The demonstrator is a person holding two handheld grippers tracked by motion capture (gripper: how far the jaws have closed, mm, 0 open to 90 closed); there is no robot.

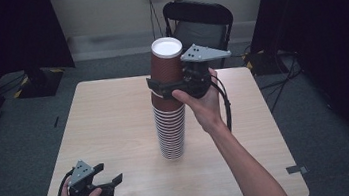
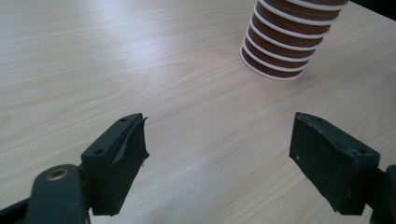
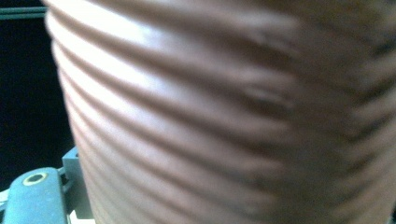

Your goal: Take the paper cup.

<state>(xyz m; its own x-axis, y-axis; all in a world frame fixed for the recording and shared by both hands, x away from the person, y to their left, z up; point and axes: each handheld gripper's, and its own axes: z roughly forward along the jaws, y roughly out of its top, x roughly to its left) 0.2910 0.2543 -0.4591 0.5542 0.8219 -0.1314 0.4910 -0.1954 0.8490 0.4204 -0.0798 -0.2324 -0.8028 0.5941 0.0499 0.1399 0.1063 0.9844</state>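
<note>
High view: I have the right gripper clamped on the top cup, raised off the cup stack mid-table, likely to separate it. Left gripper rests wide open, empty, near the front-left edge.

A: How many stacks of cups are there?
B: One. It stands on the one table.
A: How many cups are in it?
B: Too many rims packed close. I cannot count them right.
A: How many grippers?
B: Two. The right gripper is around the top cup. The left gripper is well apart from the stack, with nothing between its jaws.
A: How many hands?
B: Two, one on each gripper.
A: And chairs?
B: One chair, far past the right gripper.
</note>
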